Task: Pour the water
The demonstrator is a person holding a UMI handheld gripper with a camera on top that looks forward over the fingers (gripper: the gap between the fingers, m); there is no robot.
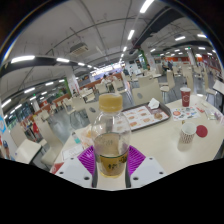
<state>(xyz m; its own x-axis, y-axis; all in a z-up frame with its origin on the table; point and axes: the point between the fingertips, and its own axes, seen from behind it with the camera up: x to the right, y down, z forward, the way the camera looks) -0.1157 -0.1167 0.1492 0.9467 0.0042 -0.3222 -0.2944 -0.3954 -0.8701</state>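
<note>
**Bottle held upright, cup waiting ahead**

The gripper (111,160) is closed around a clear plastic bottle (111,140), its two purple pads (88,160) pressing the lower body from either side. Gripping low on the body leaves the neck and mouth free and keeps the fingers clear of the stream once the bottle tips. The bottle stands upright between the fingers, its bottom part filled with a yellowish liquid; the upper part looks clear. Whether a cap is on cannot be told.

Directly beyond the bottle's top, and partly hidden by it, sits a cup (111,101) that looks filled or tinted amber. It is lined up with the bottle, which suggests it is the target for pouring; the bottle has not yet been tilted, so the pour seems not to have begun.

Everything rests on a white table (165,150). To the right of the cup lies a tray (146,115) with small items too indistinct to name. Further right stand a white paper cup (187,135), a small red lid (201,130) just beside it, and a red can (185,96) farther back. These stand off to the side, leaving the path from bottle to cup open.

Behind is a large hall with rows of tables and strip lights overhead.
</note>
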